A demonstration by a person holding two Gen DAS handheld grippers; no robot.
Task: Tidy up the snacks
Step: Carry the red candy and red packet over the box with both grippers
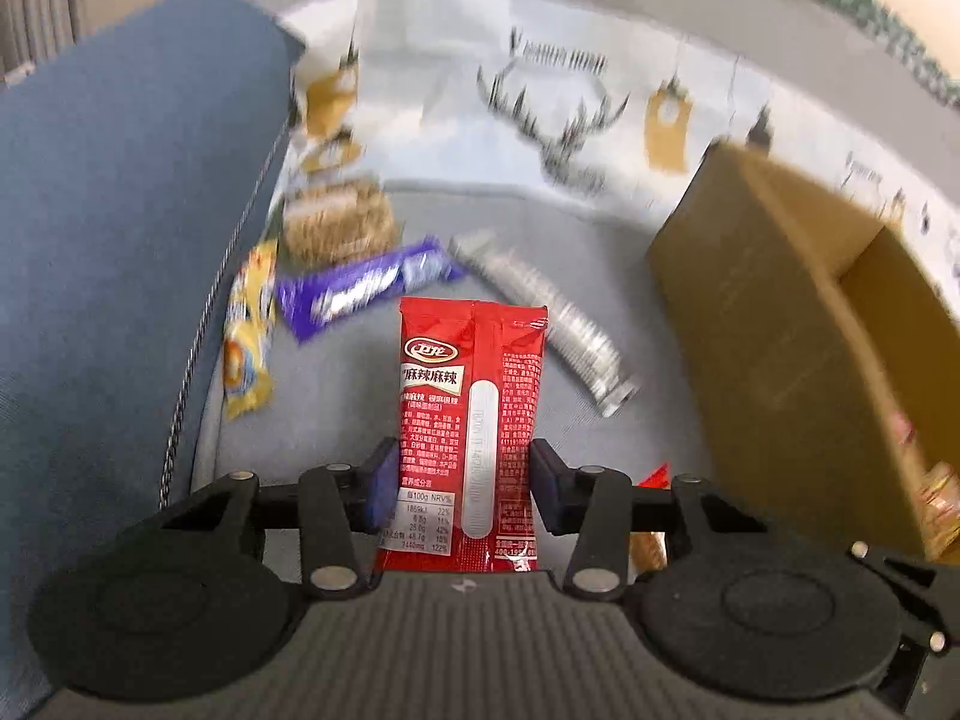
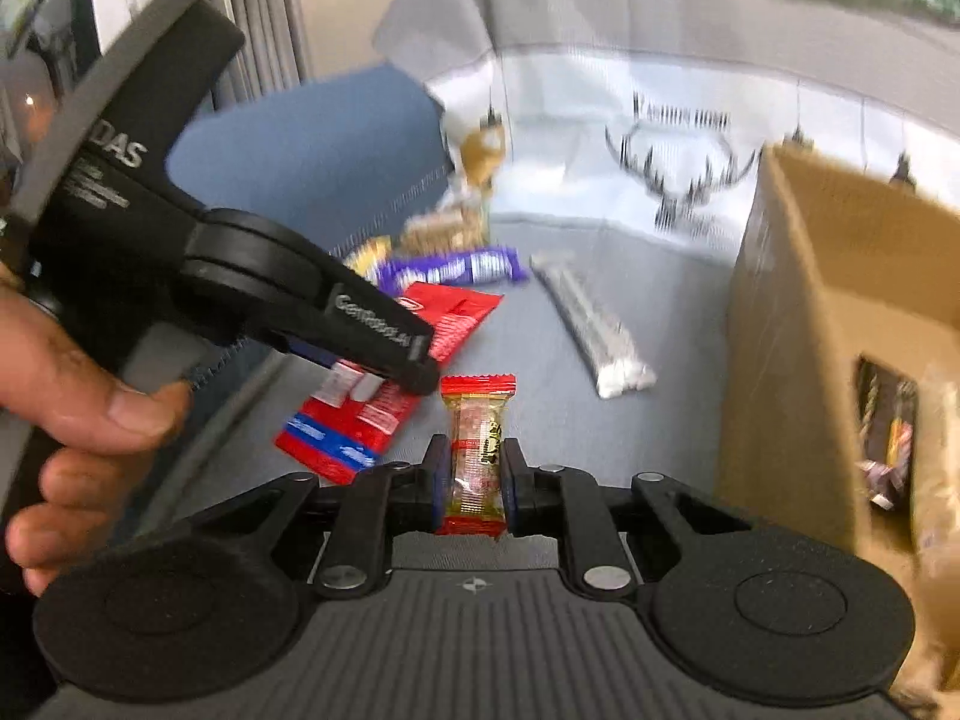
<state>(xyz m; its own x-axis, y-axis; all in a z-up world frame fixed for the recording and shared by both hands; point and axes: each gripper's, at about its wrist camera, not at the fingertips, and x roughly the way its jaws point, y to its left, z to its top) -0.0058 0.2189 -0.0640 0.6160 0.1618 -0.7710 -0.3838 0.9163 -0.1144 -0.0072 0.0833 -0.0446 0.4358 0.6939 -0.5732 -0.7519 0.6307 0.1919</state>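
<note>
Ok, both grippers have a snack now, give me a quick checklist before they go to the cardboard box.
1. Left gripper shut on the red rectangular foil packet: ok.
2. Right gripper shut on the small clear candy with red ends: ok.
3. Brown cardboard box top open: ok.
4. Room left inside the box: cannot tell.
5. Grippers apart from each other: ok, though close.
6. Purple bar and silver tube pack left on the sofa: not ok.

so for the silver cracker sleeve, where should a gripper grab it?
Grip the silver cracker sleeve across its narrow width near mid-length, coming from above. It lies flat on the grey cushion, long and slim, running diagonally, with clear space on both long sides. Turn the gripper so the fingers straddle it crosswise.
</note>
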